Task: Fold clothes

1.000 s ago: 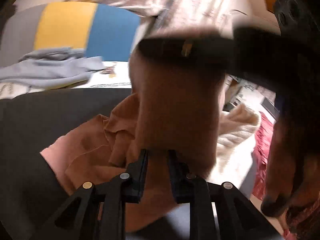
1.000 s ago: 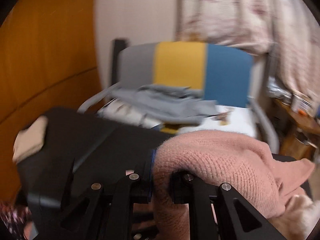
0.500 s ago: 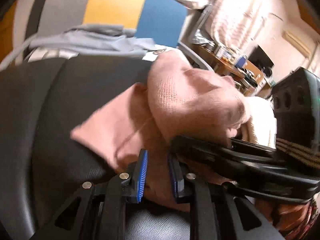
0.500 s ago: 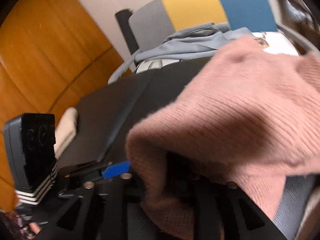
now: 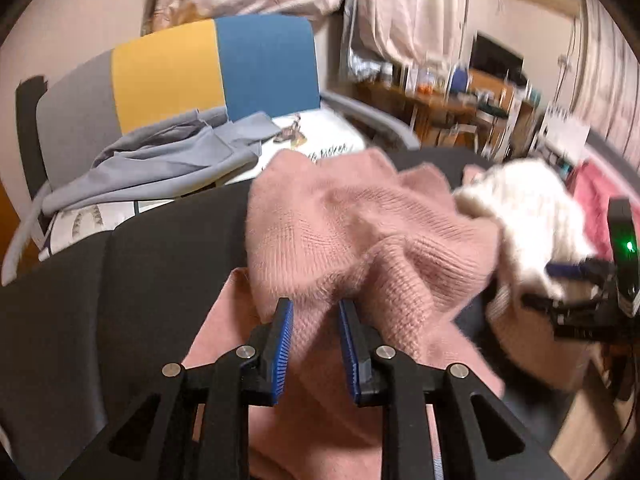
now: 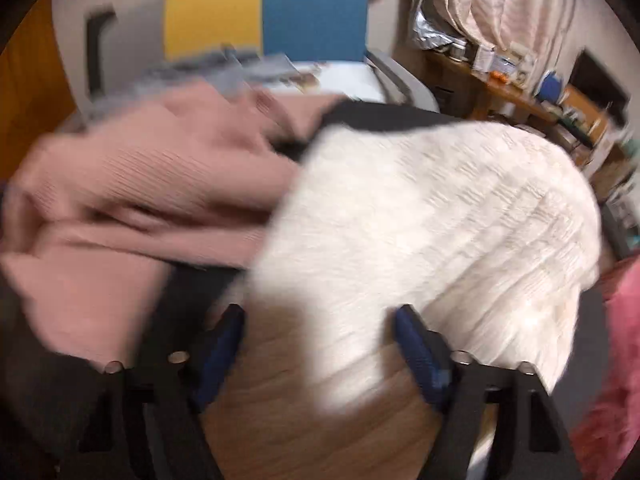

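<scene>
Currently left claw point(image 5: 315, 322) grasps the pink sweater point(image 5: 360, 236); right claw point(image 6: 320, 340) released. Soft, limp knit; grip hems.

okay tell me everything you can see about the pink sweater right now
The pink sweater is a fuzzy, fine-ribbed knit, crumpled in a loose heap on the black surface. The left gripper has a ridge of it between its blue-padded fingers, which are close together. Its right side touches a cream knit garment. It is not yet folded.

Right view motion-blurred: pink sweater point(image 6: 132, 184) smeared left of right claw point(image 6: 320, 344); white knit point(image 6: 440, 216) hides surface beyond.
</scene>
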`<state>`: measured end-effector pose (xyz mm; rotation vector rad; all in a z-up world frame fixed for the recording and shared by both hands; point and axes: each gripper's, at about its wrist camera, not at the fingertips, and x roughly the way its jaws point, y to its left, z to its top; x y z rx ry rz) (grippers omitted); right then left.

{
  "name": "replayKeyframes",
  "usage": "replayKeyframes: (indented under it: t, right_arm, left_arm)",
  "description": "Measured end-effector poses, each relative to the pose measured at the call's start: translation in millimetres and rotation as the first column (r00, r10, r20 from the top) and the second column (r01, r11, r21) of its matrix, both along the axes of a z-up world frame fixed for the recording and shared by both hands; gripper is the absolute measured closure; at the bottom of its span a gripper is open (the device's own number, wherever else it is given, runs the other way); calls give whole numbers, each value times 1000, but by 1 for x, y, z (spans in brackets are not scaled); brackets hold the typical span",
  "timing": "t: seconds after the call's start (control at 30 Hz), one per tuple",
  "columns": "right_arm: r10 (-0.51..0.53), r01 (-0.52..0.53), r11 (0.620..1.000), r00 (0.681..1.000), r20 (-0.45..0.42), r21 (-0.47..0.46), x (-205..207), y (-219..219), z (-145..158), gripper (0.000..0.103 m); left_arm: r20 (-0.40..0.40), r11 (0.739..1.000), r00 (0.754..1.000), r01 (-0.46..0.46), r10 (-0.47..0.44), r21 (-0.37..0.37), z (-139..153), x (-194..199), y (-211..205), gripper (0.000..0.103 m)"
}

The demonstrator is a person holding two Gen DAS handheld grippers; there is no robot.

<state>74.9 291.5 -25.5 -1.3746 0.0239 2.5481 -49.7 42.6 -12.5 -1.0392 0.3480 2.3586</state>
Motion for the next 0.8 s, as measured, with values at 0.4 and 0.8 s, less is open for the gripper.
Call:
replayKeyframes:
  t: [0.4, 0.8]
  right_arm:
    - [-39, -34, 936, 980, -197, -351, -45, -34, 39, 13]
    - [106, -152, 927, 983, -150, -342, -100, -94, 0, 58]
  left_arm:
    - [139, 1000, 990, 3, -1, -16, -43, 12, 7, 81]
    - [17, 986, 995, -99, 98, 138, 14, 4, -65, 82]
